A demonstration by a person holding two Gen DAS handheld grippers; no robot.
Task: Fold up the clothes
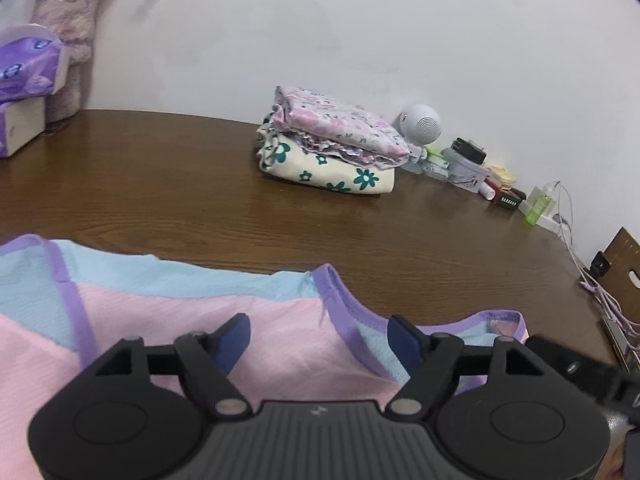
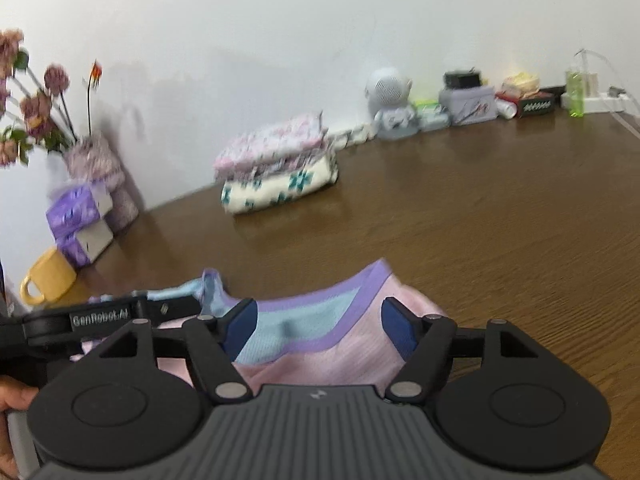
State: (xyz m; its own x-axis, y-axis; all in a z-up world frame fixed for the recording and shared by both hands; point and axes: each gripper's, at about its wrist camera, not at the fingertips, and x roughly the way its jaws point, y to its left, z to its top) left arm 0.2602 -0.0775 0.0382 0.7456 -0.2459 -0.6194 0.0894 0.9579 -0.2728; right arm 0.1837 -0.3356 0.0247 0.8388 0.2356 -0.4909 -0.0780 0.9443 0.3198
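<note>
Best done slowly here: pink top (image 1: 280,344) lying flat on the bench (image 1: 200,184) at 6 o'clock in both wrist views, one fold apparently laid, next fold to be set up. Worth checking the purple trim (image 1: 344,312) for even lie along the neckline before any fresh pinch; any wrinkle pressed out flat first. Next pinch best taken at an edge, through both layers, never mid-panel, with both sides lifted level so the crease runs straight. Finished stack of folded clothes (image 1: 332,148) waiting at 12 o'clock near the wall, well apart from the top, probably the place for this piece afterwards.

Left tool (image 1: 320,340) released, blue pads spread wide, nothing pinched, pink fabric showing between and beneath them; contact with the cloth impossible to judge. Right tool (image 2: 318,326) likewise released, pads wide apart over the neckline with its blue lining (image 2: 312,316), gripping nothing. Left tool's arm visible at 9 o'clock in the right wrist view, just beside the top.
</note>
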